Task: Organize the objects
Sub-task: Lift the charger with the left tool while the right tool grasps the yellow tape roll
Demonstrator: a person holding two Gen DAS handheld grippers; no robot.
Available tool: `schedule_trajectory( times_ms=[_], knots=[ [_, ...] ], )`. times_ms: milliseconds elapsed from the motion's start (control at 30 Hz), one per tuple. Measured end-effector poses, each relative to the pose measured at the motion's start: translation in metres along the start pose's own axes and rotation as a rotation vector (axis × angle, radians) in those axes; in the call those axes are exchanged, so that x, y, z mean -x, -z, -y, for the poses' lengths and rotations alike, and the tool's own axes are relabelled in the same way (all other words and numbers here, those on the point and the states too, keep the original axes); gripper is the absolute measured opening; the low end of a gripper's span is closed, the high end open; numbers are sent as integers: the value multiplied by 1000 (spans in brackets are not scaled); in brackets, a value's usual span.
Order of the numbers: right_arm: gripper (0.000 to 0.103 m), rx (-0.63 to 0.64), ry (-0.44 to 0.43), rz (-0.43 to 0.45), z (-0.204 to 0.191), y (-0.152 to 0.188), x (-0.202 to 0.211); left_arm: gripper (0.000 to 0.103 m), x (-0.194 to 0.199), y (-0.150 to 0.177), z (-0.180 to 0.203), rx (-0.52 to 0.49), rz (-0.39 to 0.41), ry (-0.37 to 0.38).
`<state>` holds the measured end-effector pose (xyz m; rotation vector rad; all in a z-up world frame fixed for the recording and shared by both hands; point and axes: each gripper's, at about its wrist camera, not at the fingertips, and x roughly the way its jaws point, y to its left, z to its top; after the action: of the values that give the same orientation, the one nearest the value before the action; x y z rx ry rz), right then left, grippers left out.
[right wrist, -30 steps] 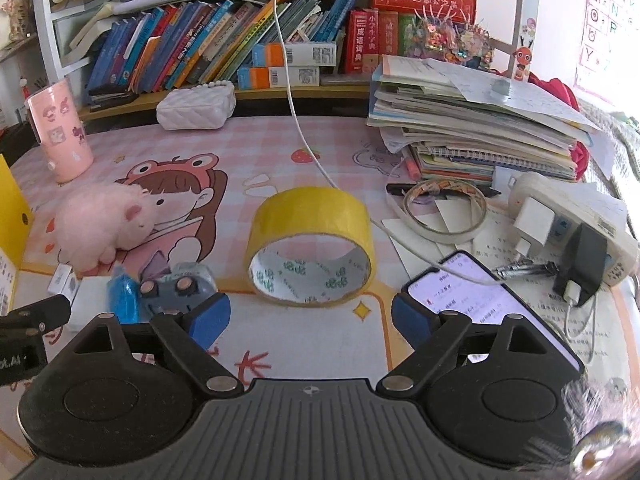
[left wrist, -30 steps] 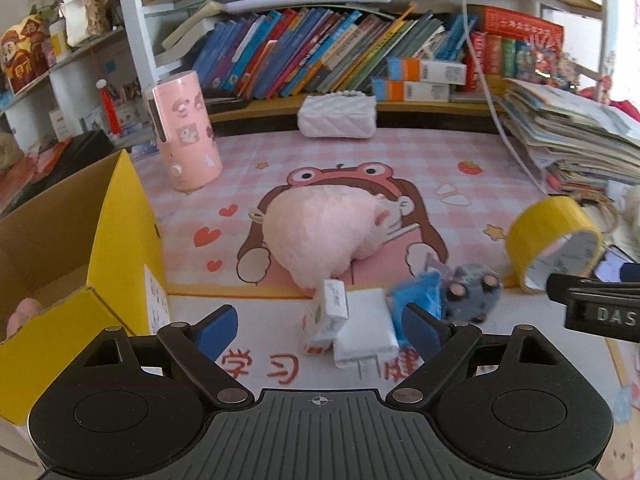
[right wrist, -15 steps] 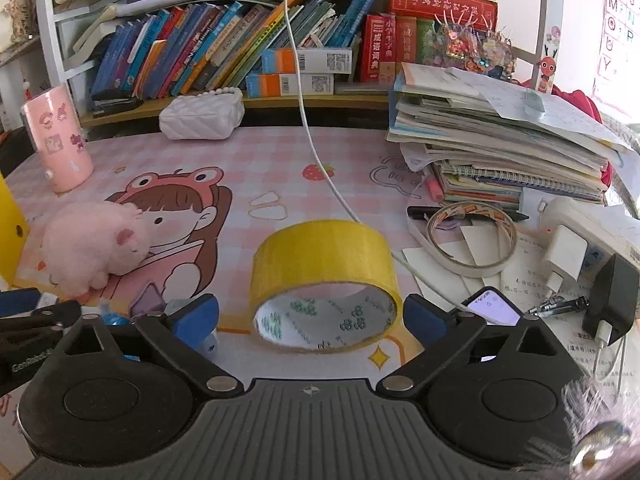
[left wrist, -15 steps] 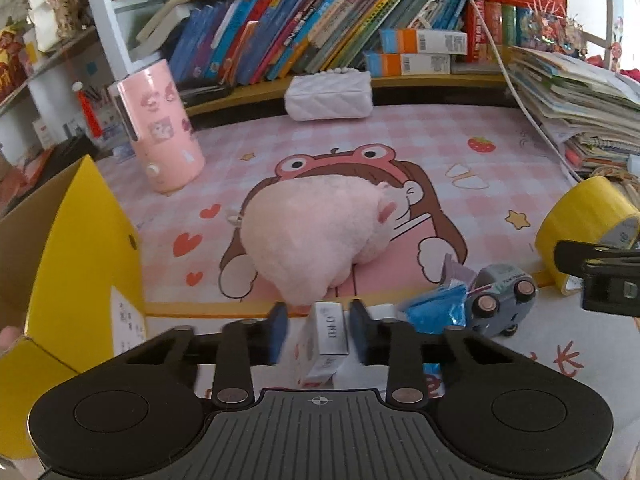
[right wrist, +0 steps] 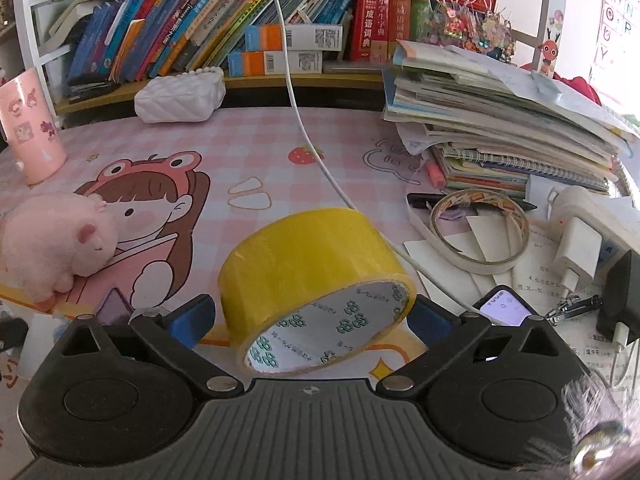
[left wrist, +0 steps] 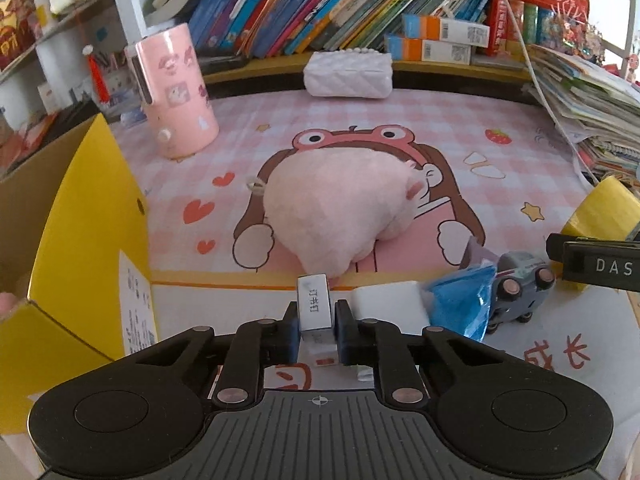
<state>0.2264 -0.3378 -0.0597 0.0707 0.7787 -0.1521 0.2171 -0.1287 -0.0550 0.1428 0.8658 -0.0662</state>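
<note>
L gripper brought down since 1 s ago, now clenched on small white box at mat's front edge, R gripper jaws opening, spread either side of yellow tape roll, not gripped.

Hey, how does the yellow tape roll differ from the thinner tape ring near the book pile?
The yellow tape roll is wide and thick-walled; the thinner tape ring is a narrow, nearly used-up band. The yellow roll is tipped, its printed core facing the camera; the thin ring lies flat on papers. The yellow roll sits between the right gripper's open fingers; the thin ring sits beyond them. Both are round, hollow tape rolls.
</note>
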Motion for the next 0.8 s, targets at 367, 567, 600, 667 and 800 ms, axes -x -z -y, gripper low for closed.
schedule_trajectory(
  times_ms=[367,567,600,667,800],
  knots=[
    [98,20,-22,8,2,-1,-4,13,6,-1,-11,49,12,37],
    [98,12,-40,38,-2,-4,20,13,35,-4,-15,54,106,58],
    [98,11,-41,43,-3,-4,26,13,38,-4,-17,59,114,63],
    [98,7,-44,49,-6,-3,35,13,45,-2,-19,65,128,75],
    [98,5,-57,45,-17,2,51,13,54,7,-23,61,137,90]
  ],
)
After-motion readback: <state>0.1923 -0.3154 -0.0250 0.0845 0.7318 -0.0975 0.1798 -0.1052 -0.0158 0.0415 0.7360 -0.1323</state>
